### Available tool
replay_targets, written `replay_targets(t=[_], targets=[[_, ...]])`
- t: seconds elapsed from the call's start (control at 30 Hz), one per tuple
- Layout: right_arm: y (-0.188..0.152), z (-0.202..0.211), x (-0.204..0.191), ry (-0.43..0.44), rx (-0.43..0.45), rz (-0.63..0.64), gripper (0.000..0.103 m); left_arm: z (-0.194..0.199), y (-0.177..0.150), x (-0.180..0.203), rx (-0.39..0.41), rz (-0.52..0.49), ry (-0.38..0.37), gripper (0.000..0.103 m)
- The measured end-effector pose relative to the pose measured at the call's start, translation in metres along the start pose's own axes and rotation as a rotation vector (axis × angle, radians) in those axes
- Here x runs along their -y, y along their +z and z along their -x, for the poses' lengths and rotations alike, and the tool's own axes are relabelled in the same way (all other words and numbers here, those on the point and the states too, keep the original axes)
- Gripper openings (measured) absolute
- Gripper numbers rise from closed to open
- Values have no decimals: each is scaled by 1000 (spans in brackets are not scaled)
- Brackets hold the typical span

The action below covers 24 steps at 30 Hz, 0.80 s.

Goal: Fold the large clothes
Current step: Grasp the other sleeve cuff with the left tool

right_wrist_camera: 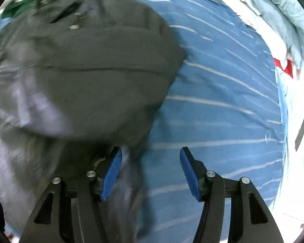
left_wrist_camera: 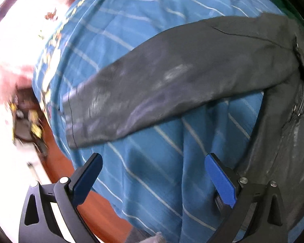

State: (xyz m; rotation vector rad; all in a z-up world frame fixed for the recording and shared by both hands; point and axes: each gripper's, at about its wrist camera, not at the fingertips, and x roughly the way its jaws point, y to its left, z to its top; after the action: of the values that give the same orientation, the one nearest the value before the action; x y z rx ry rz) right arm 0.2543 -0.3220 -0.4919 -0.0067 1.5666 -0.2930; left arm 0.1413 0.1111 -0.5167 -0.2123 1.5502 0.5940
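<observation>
A dark grey, slightly shiny jacket-like garment (left_wrist_camera: 172,85) lies spread on a bed covered with a blue sheet with thin white stripes (left_wrist_camera: 156,172). In the left wrist view one long sleeve (left_wrist_camera: 115,109) stretches from the right edge of the frame down toward the lower left, its cuff ending just above the left tool (left_wrist_camera: 154,160). That tool stands wide open with nothing between its blue pads, hovering over bare sheet below the sleeve. In the right wrist view the garment's bulk (right_wrist_camera: 81,70) fills the upper left and centre of the frame, bunched and already doubled over in places. The right tool (right_wrist_camera: 151,151) is also open and empty, though a fold of grey cloth hangs close by its left pad; I cannot tell whether they touch. Both views are blurred.

To my eye this is an early fold, with the sleeve not yet brought in. The next move would call for the left tool to pinch the cuff and carry it across the body, while the right takes hold of the near edge.
</observation>
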Motion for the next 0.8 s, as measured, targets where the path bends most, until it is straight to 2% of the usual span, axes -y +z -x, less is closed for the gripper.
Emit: replay_targets(t=[0.1,0.17,0.23,0.27,0.37,0.43,0.47,0.5,0.53,0.57,0.6,0.63,0.67,0.8], targets=[[-24,39,-11,192,48,-72,60,-10,-4,-31,-48,135,-122,103],[-32,51,-22,343,84,-117,44,-22,-5,-56,-81,256,-233,103],[-9,44,-23,412,105,-116,40,-38,-6,-83,-97,390,-340,102],[2,41,-36,437,117,-114,40,-46,-5,-96,-94,454,-399,102],[47,21,-75,545,148,-134,40,-70,-1,-130,-67,617,-488,100],[70,12,-104,557,164,-111,40,-86,5,-155,-45,748,-533,99],[80,2,-122,564,137,-78,40,-90,9,-166,-20,804,-536,98],[88,-13,-141,559,59,-35,40,-92,13,-174,-1,837,-528,95],[92,-25,-159,512,-24,-6,40,-92,20,-181,16,856,-475,76],[92,-28,-169,467,-43,13,40,-91,24,-184,25,844,-405,54],[94,-22,-178,444,-29,42,40,-88,34,-188,44,823,-336,44],[93,-17,-183,442,-24,66,40,-85,43,-192,68,799,-300,25],[91,-10,-188,453,-21,85,40,-81,56,-196,93,770,-283,19],[86,27,-202,549,62,74,40,-56,100,-212,220,681,-287,12]])
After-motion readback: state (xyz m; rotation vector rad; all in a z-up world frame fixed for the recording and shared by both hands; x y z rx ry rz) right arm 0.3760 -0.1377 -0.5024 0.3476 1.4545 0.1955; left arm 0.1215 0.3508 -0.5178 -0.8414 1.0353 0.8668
